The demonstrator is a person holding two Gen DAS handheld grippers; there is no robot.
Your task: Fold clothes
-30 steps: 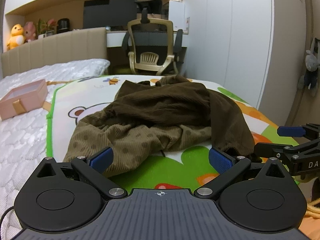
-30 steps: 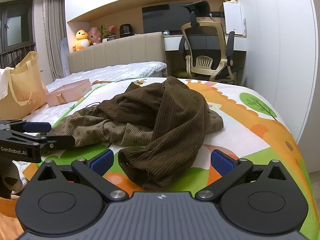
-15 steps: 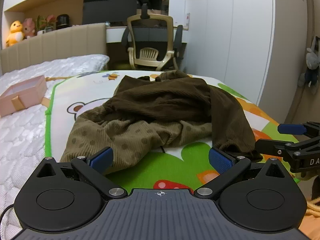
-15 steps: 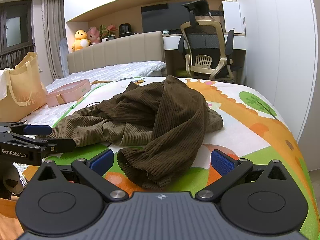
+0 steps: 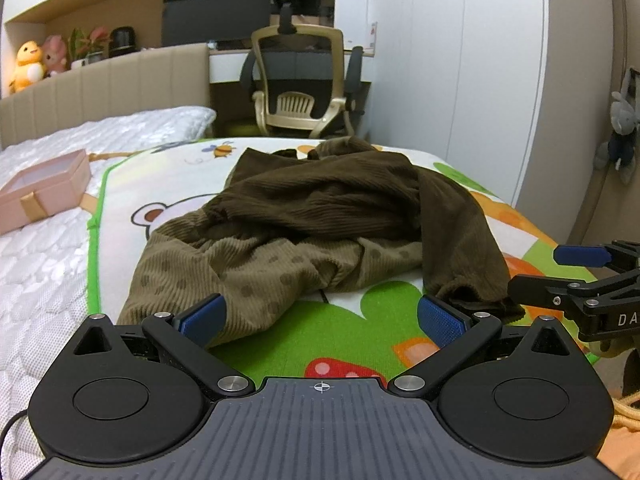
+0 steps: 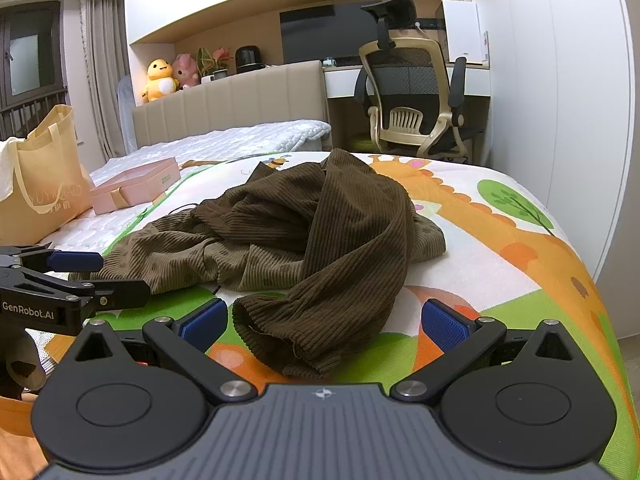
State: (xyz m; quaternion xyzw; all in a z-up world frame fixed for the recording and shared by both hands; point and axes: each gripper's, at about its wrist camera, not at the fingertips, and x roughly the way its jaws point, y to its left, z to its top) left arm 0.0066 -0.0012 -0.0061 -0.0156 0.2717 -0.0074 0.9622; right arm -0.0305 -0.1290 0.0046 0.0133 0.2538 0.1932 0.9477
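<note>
Between the left gripper's wide-spread, empty fingers, approx. 12 o'clock, lies the brown garment, crumpled on the play mat. Right gripper: likewise wide, empty; cuff at 12. Est. progress nil: no fold made, flattening pending.
</note>
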